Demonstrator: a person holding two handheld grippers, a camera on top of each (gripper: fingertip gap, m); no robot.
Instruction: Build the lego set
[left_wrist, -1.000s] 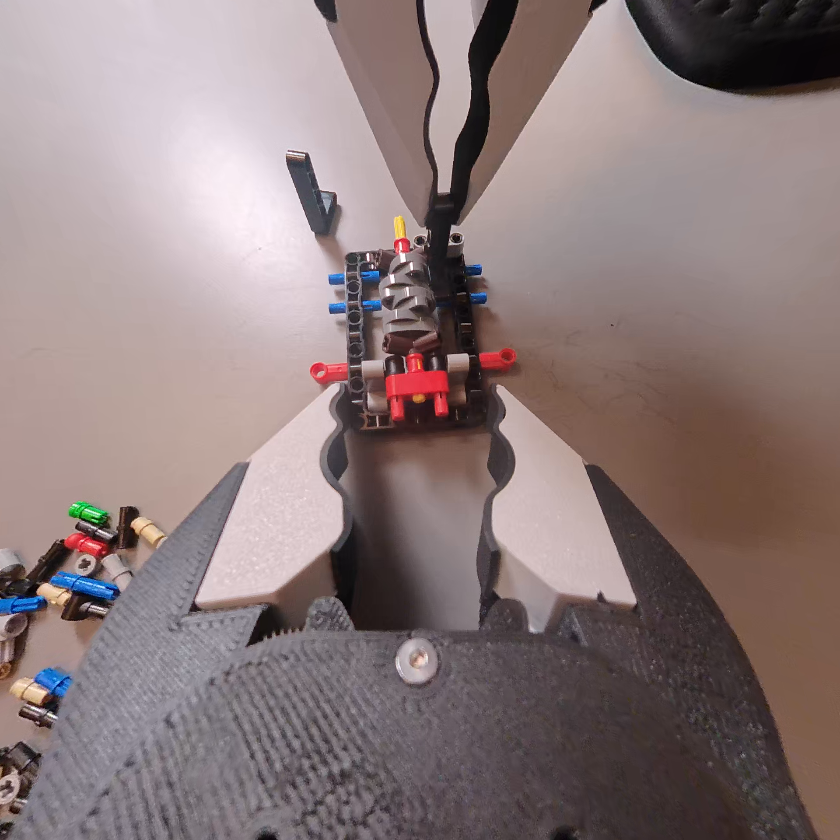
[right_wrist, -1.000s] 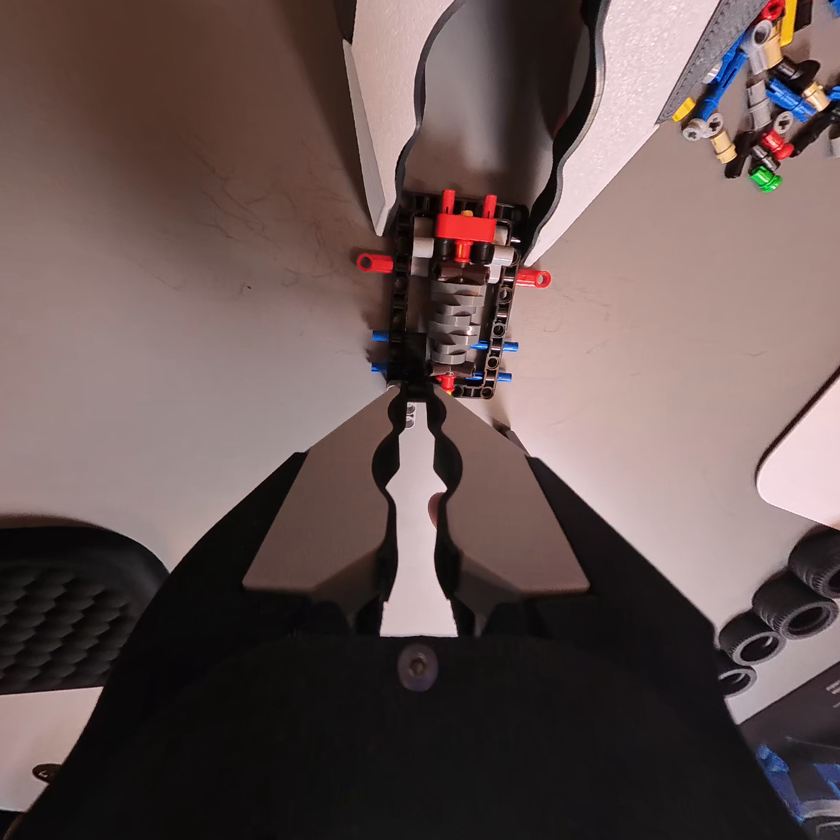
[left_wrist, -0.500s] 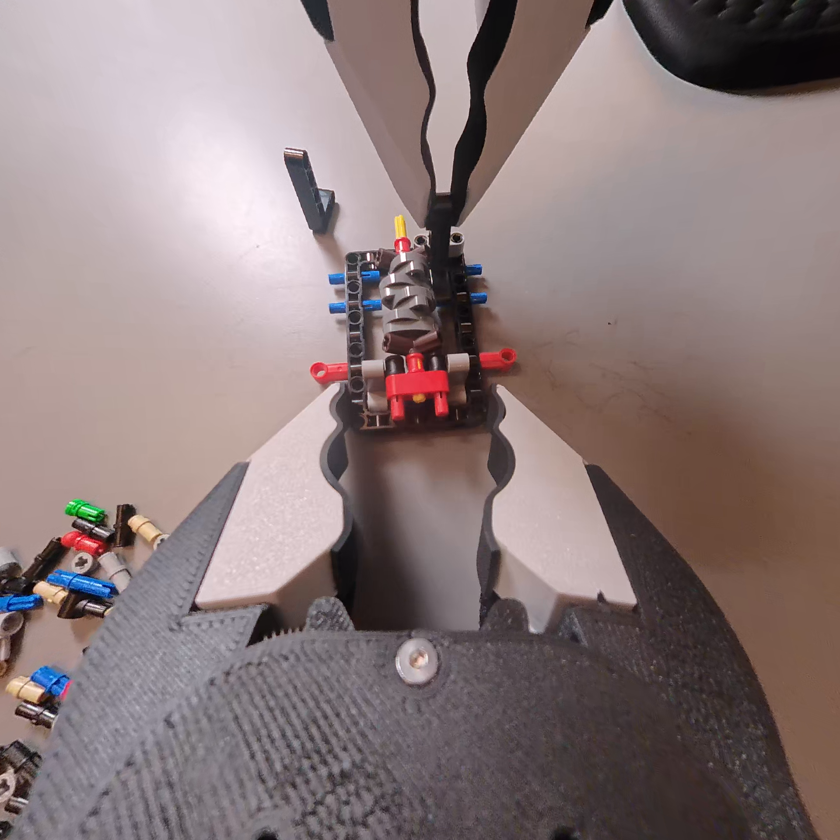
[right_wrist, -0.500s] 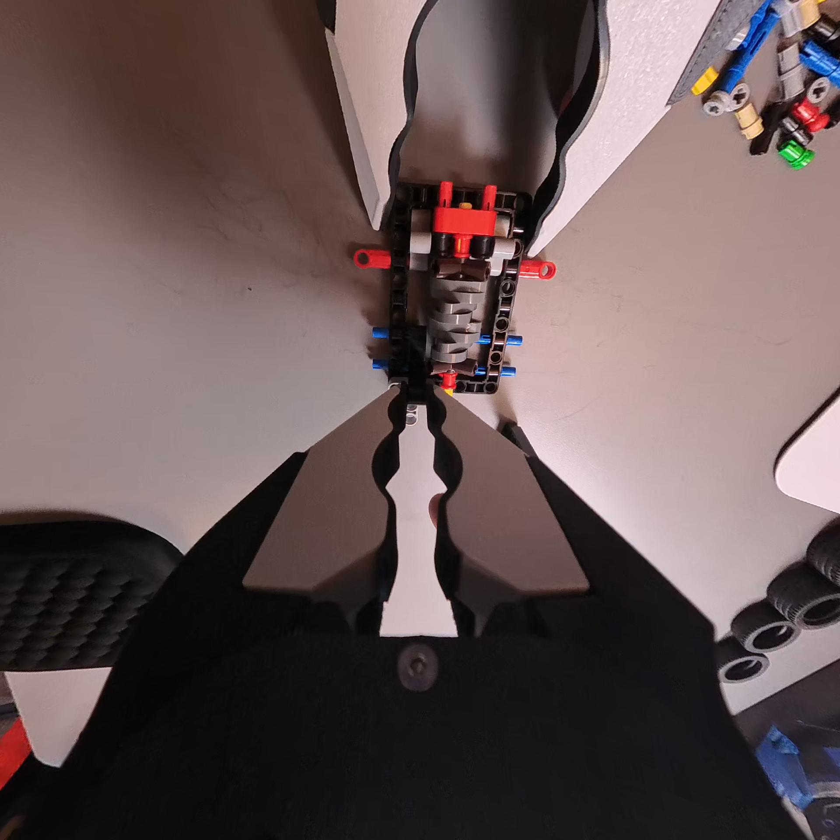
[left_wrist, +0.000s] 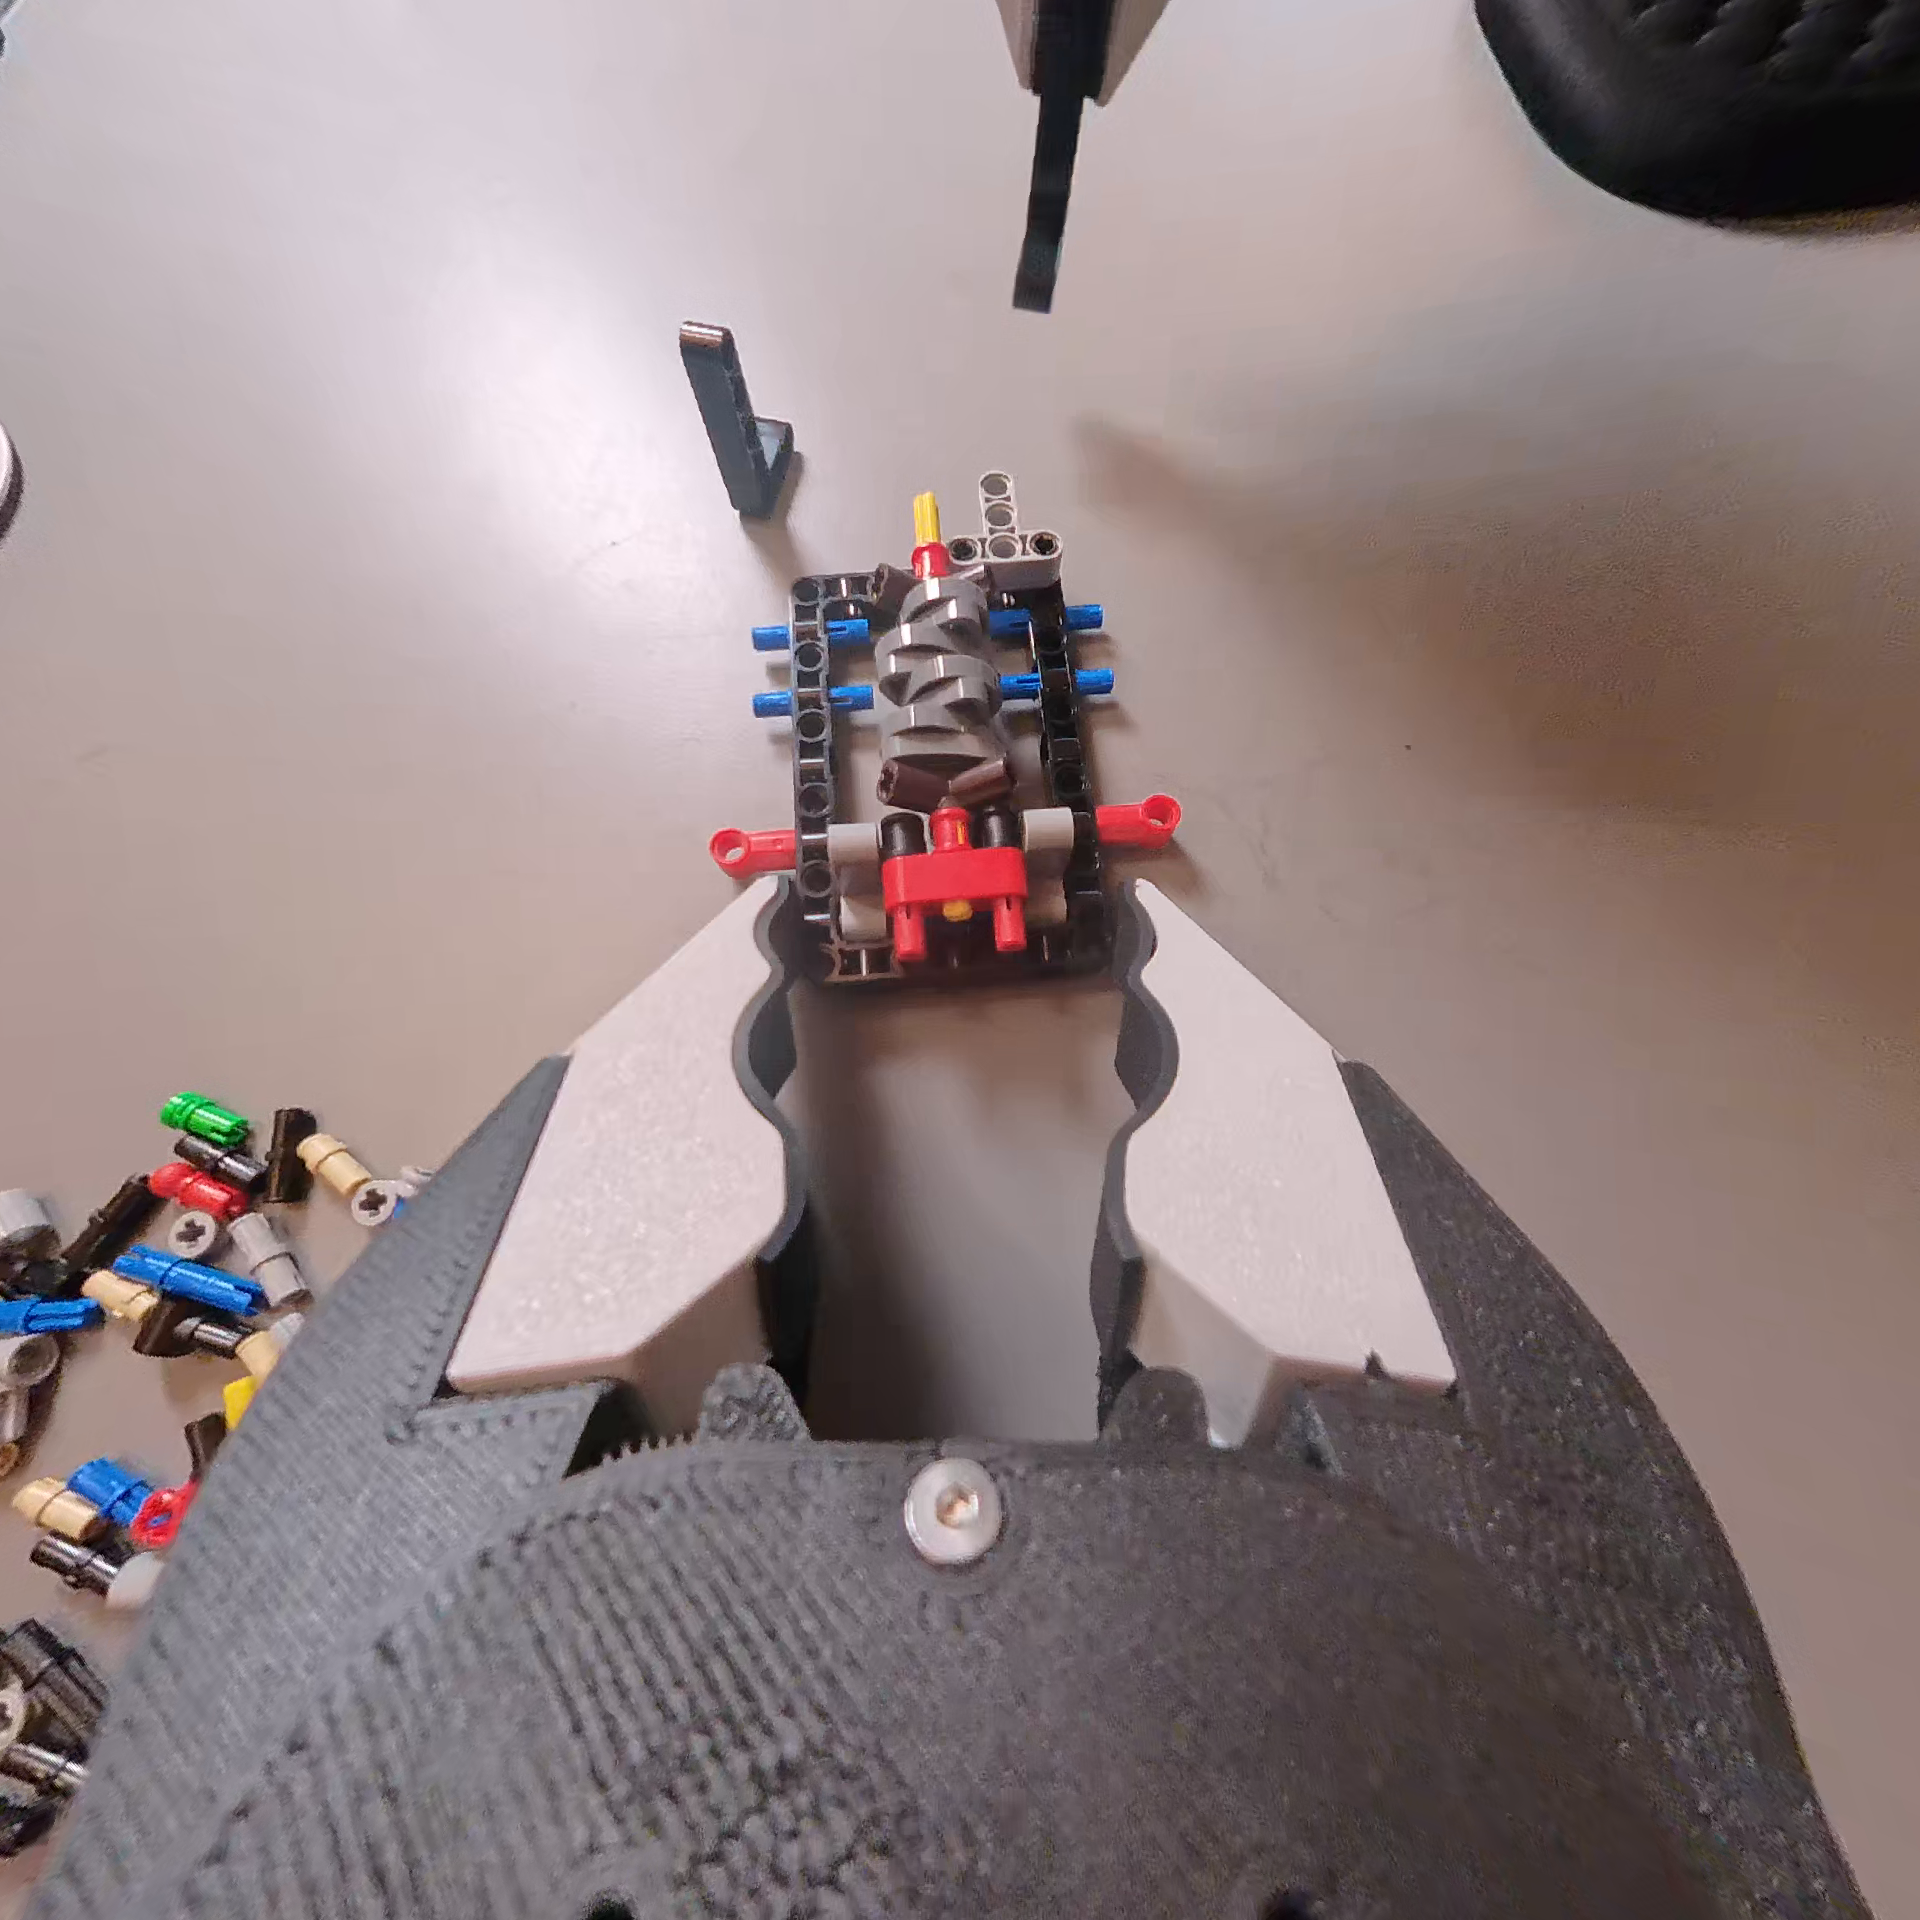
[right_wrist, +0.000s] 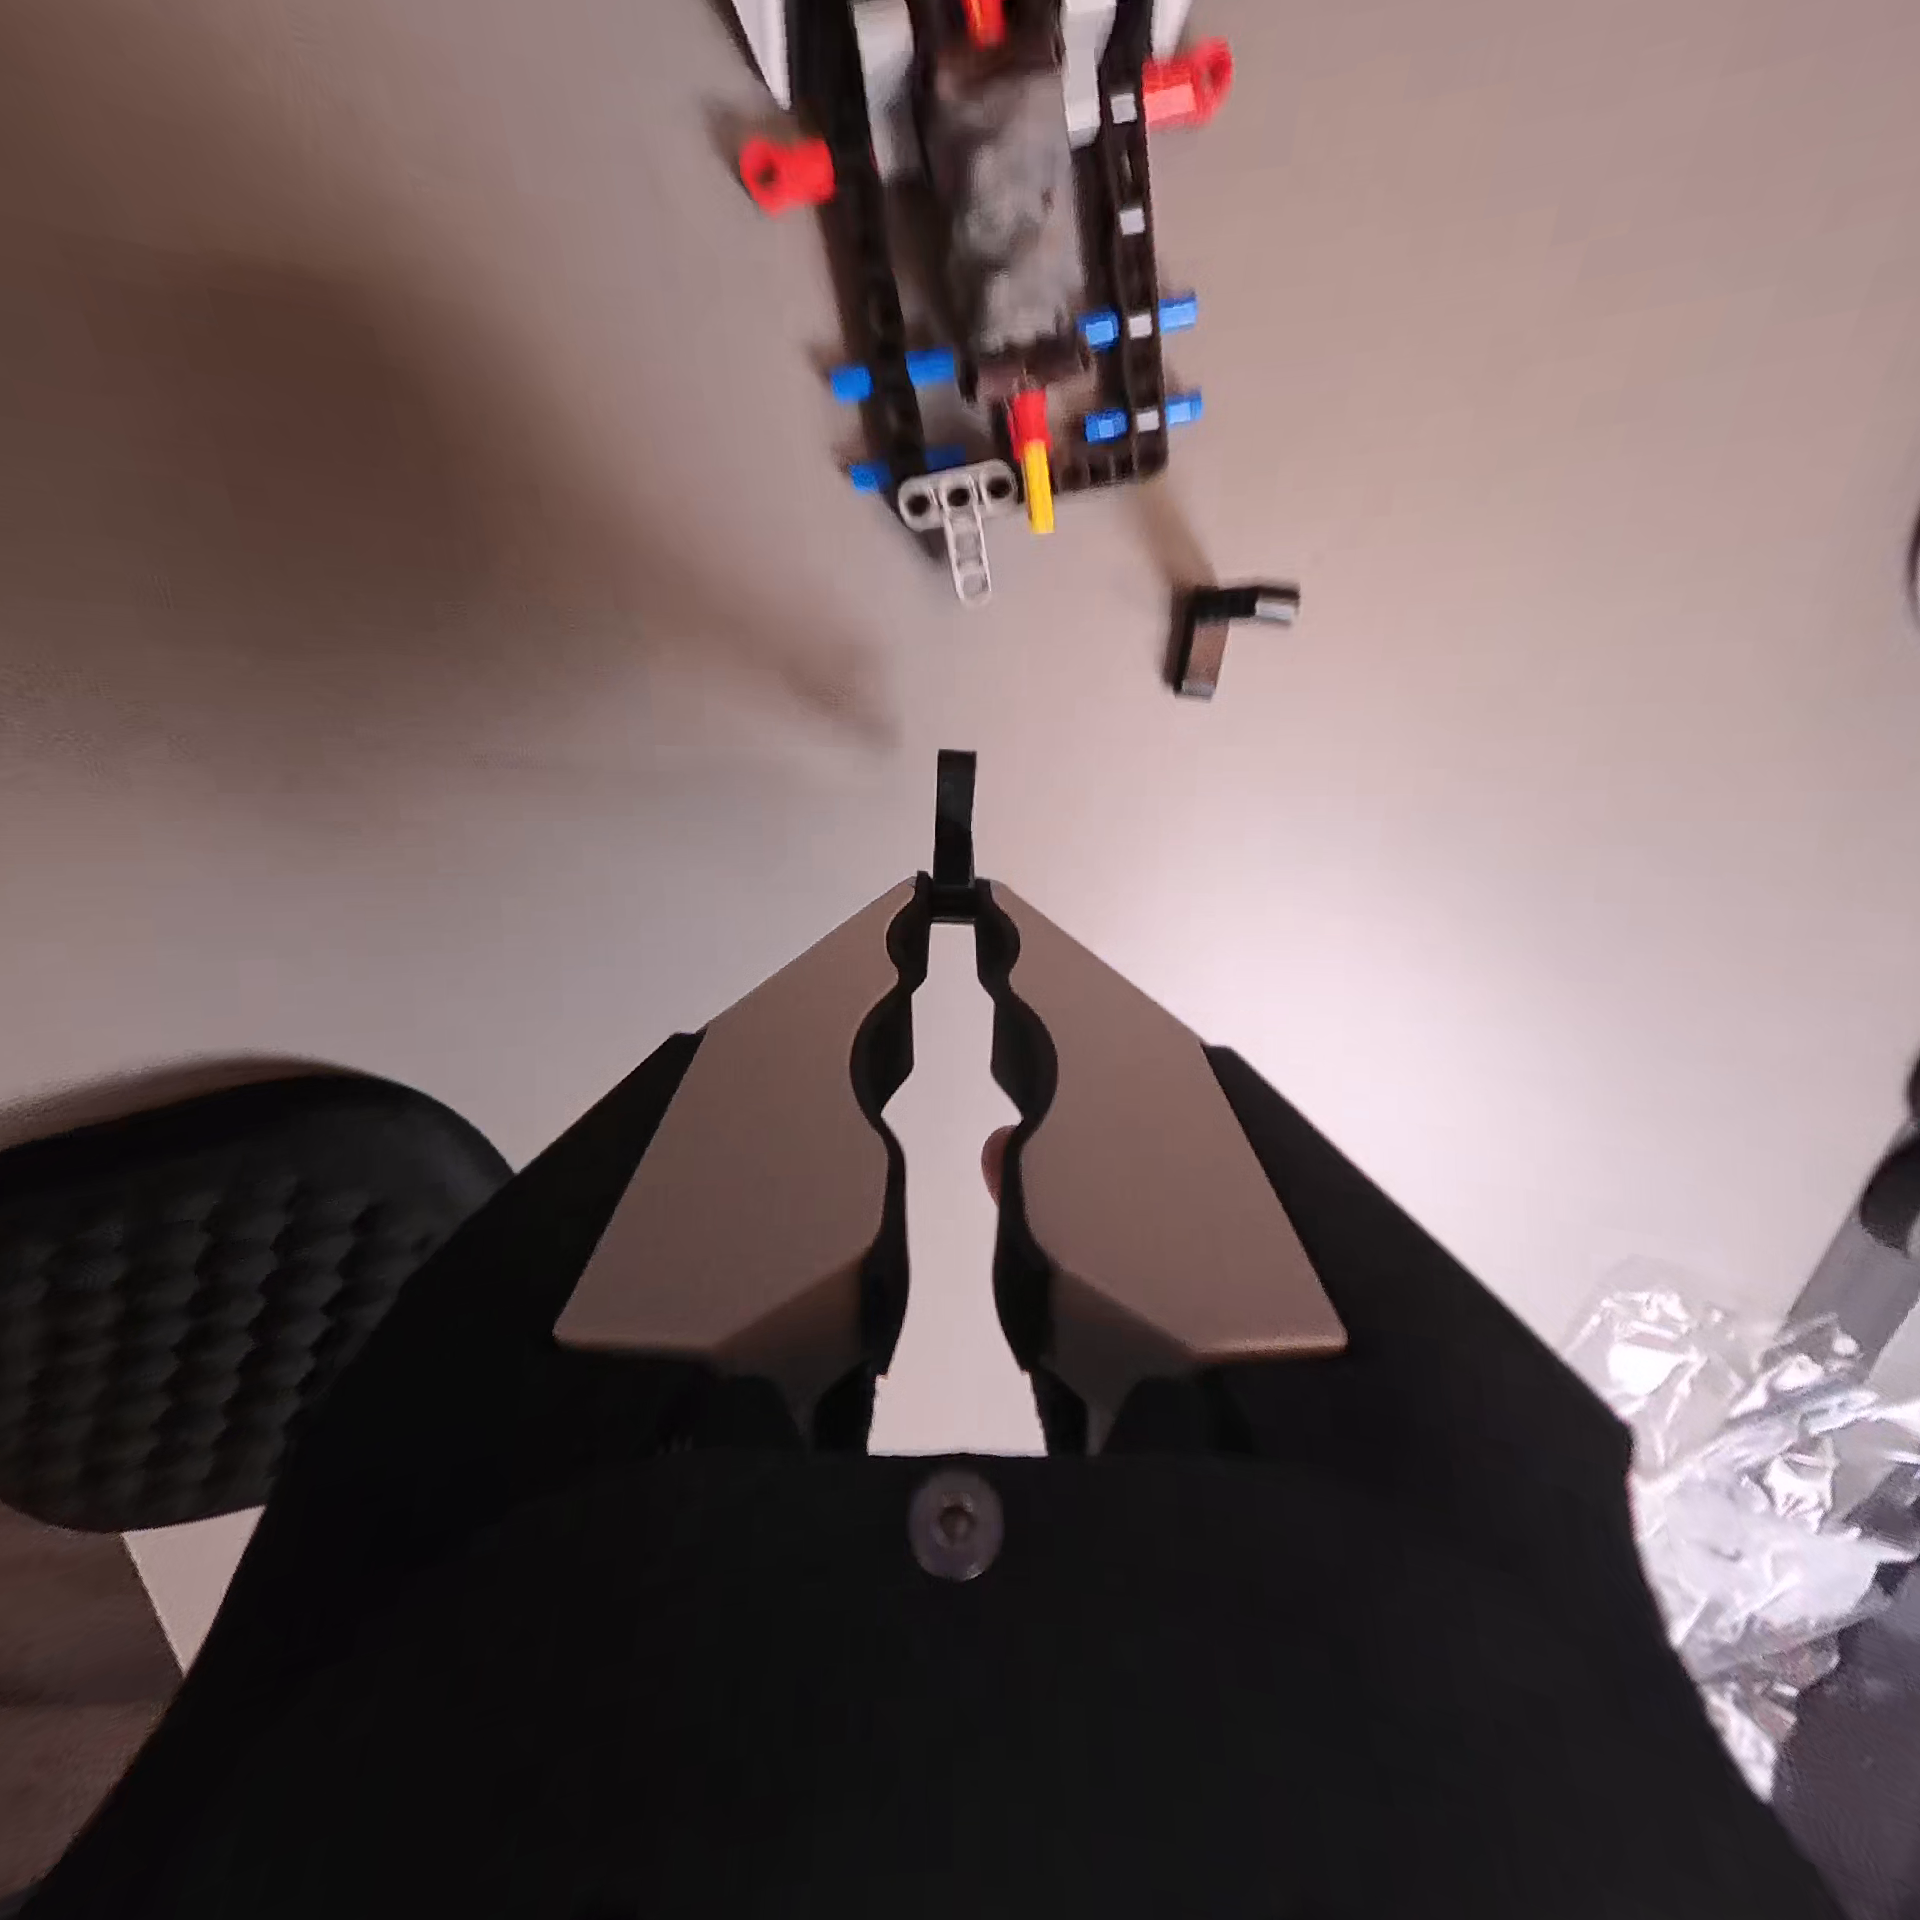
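Observation:
The black frame assembly (left_wrist: 940, 769), with a grey crank, a red block, blue and red pins and a yellow axle, lies on the table. My left gripper (left_wrist: 956, 935) is shut on its near end, one finger on each side. A light grey T piece (left_wrist: 1003, 530) sits at its far end. My right gripper (right_wrist: 951, 899) is shut on a thin black beam (right_wrist: 954, 821) and holds it apart from the assembly (right_wrist: 997, 260), which is blurred at the top of the right wrist view. The right gripper (left_wrist: 1060, 62) and the beam (left_wrist: 1044, 208) also show in the left wrist view.
A black L-shaped piece (left_wrist: 743, 436) lies just left of the assembly's far end; it also shows in the right wrist view (right_wrist: 1221, 634). A pile of small loose parts (left_wrist: 187, 1247) lies at the lower left. A black chair (right_wrist: 208, 1278) and clear plastic bags (right_wrist: 1766, 1455) border the table. The left gripper's tips are roughly 15 cm from the right gripper's.
My right gripper has pulled back from the assembly's far end with the black beam still in it. The grey T piece now shows there. The left gripper has not moved.

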